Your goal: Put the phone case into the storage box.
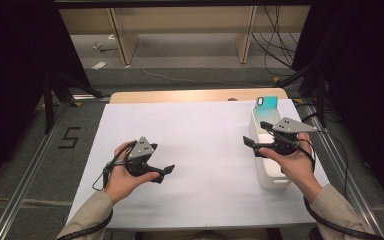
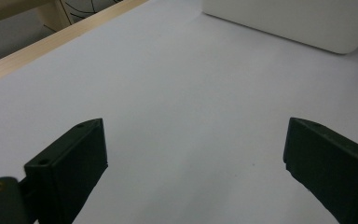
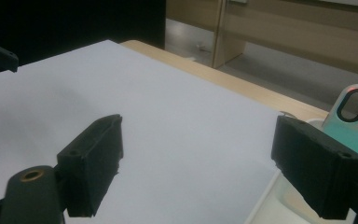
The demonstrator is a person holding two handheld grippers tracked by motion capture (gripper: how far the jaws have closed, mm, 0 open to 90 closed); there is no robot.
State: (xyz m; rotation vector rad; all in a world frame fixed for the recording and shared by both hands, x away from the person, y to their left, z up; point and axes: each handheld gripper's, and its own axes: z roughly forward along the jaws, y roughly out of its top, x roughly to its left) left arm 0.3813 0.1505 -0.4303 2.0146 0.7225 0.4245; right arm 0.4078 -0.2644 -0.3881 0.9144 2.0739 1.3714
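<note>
Both hands are parked over the white-covered bench [image 1: 205,125]. The left tool [image 1: 167,170] sits low near the middle-left, its black jaws spread wide with nothing but bare white surface between them – you can see that clearly in the left gripper view [image 2: 193,154]. The right tool [image 1: 250,142] hangs at the right side, just over the near half of a white bin [image 1: 272,177] that runs along the bench's right edge. Its jaws are spread too, nothing pinched [image 3: 196,154]. A teal phone case [image 1: 267,107] stands upright in the far end of that bin, camera cutout at the top – in the right gripper view it peeks out just behind the right-hand jaw [image 3: 354,121], not touched by it.
</note>
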